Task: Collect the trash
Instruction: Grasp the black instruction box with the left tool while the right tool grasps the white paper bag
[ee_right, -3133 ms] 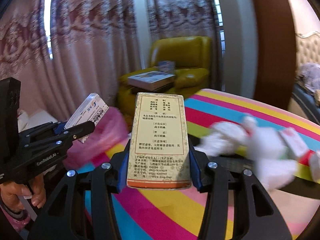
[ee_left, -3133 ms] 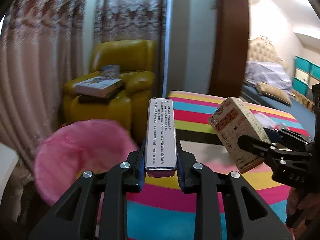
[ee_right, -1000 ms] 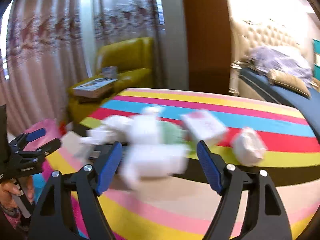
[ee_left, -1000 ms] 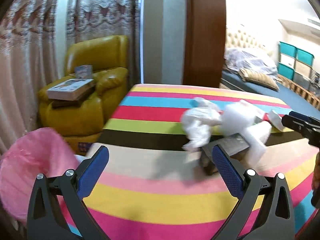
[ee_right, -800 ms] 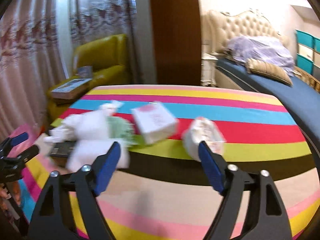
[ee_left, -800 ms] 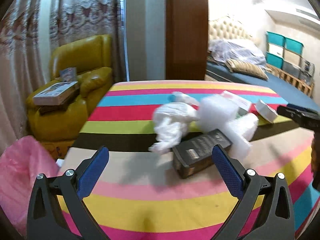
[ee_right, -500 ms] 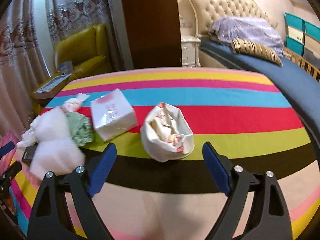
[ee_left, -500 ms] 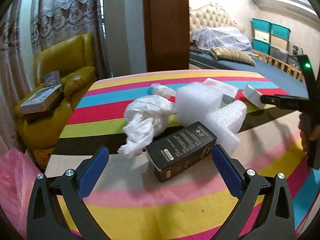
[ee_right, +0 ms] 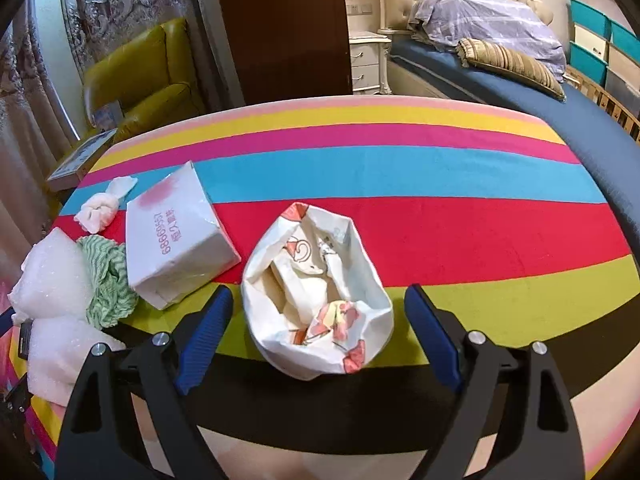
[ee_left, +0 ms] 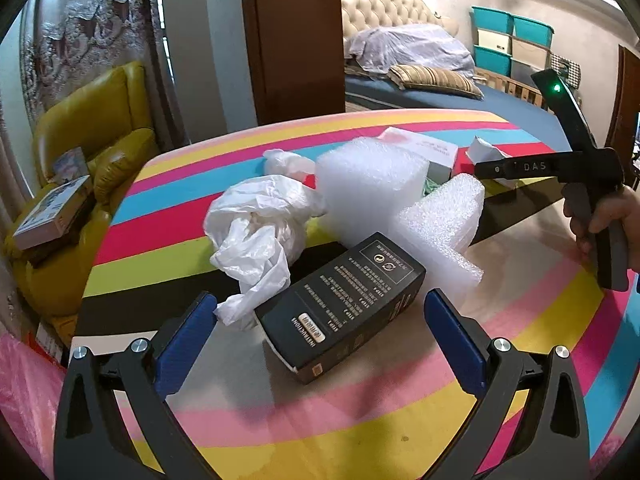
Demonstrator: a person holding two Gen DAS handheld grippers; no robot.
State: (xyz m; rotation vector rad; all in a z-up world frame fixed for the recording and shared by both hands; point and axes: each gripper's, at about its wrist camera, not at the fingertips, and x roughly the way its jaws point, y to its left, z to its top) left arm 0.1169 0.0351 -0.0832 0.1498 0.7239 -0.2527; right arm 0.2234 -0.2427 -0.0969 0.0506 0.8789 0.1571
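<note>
Black cardboard makes up the box (ee_left: 340, 304) that lies flat on the striped table (ee_left: 320, 420), and everything else can be placed from it. Its long axis runs on a diagonal, the near end with the small label pointing toward the camera's lower left and the far end pointing up and right. The left hand-held gripper (ee_left: 320, 340) is spread wide and holds nothing; its blue pads (ee_left: 186, 338) stand to either side of the box's near end without touching it. A crumpled white plastic bag (ee_left: 260, 232) rests against the box's left long side, and a roll of white foam wrap (ee_left: 440, 228) lies against its far right corner. Behind the box sits a block of bubble wrap (ee_left: 372, 184), and farther back a white carton (ee_left: 424, 148).

In the right wrist view the same white carton (ee_right: 180, 244) lies flat, its long axis slanting away to the upper right, with a green striped cloth (ee_right: 108, 280) just left of it. Right of the carton a crumpled paper bag (ee_right: 316, 292) with red printed figures sits mouth-up, its long axis pointing away from the camera. The right hand-held gripper (ee_right: 318, 336) is also released, one pad on each side of that bag's near part.
</note>
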